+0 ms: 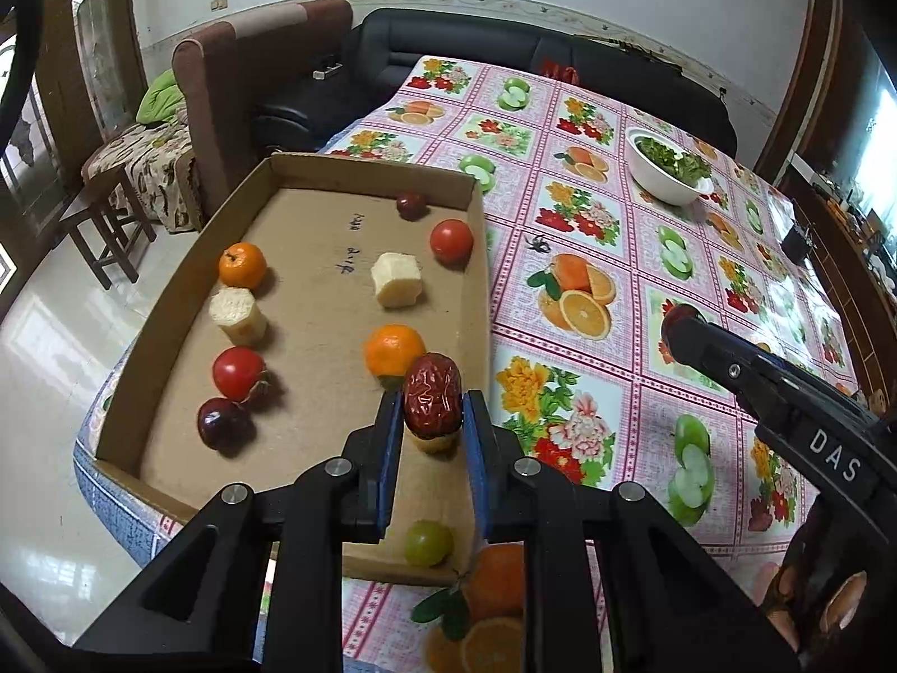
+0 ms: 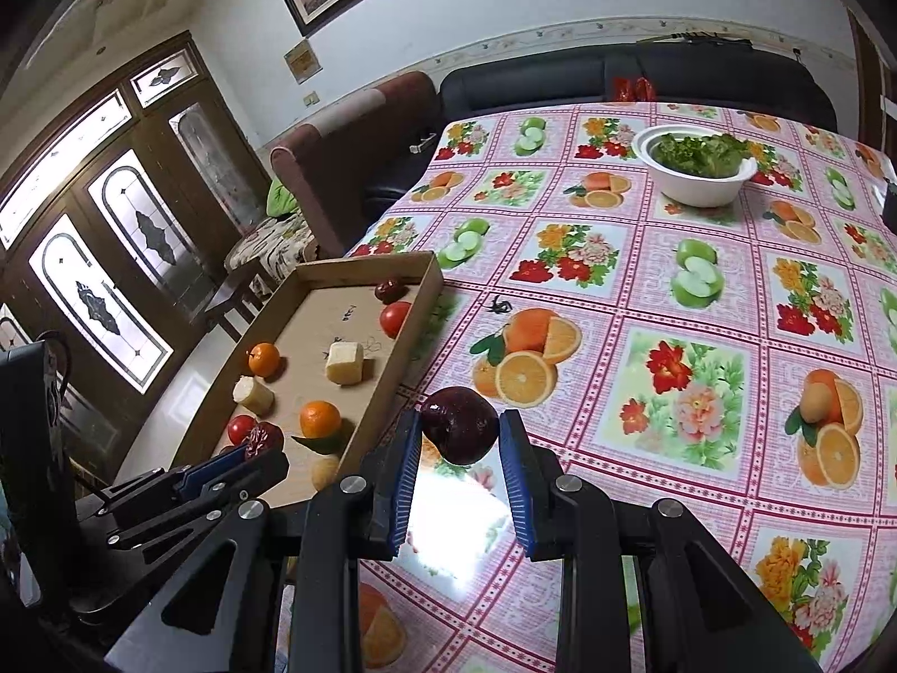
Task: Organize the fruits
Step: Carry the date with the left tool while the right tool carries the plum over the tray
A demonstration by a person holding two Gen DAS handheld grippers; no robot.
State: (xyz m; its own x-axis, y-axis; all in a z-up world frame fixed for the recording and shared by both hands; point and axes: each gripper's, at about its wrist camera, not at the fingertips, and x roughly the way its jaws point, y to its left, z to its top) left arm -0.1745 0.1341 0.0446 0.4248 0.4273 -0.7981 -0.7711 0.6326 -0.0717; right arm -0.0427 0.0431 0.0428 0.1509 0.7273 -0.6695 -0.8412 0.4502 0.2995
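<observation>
My left gripper (image 1: pixel 433 405) is shut on a wrinkled red date (image 1: pixel 433 395), held above the near right part of a shallow cardboard tray (image 1: pixel 168 291). In the tray lie two oranges (image 1: pixel 394 349), two tomatoes (image 1: pixel 238 373), two pale cut chunks (image 1: pixel 396 279), a dark plum (image 1: pixel 223 422), another date (image 1: pixel 411 204) and a green grape (image 1: pixel 428 542). My right gripper (image 2: pixel 459 427) is shut on a dark red plum (image 2: pixel 459 423), held over the tablecloth just right of the tray (image 2: pixel 415 303). The left gripper (image 2: pixel 246 457) with its date (image 2: pixel 259 440) shows at lower left in the right wrist view.
A white bowl of greens (image 1: pixel 667 165) stands far back on the fruit-print tablecloth (image 1: pixel 588 258). A small black insect-like mark (image 1: pixel 539 244) lies right of the tray. A black sofa (image 1: pixel 504 56) and a brown armchair (image 1: pixel 252 73) lie beyond the table; the tray overhangs the table's left edge.
</observation>
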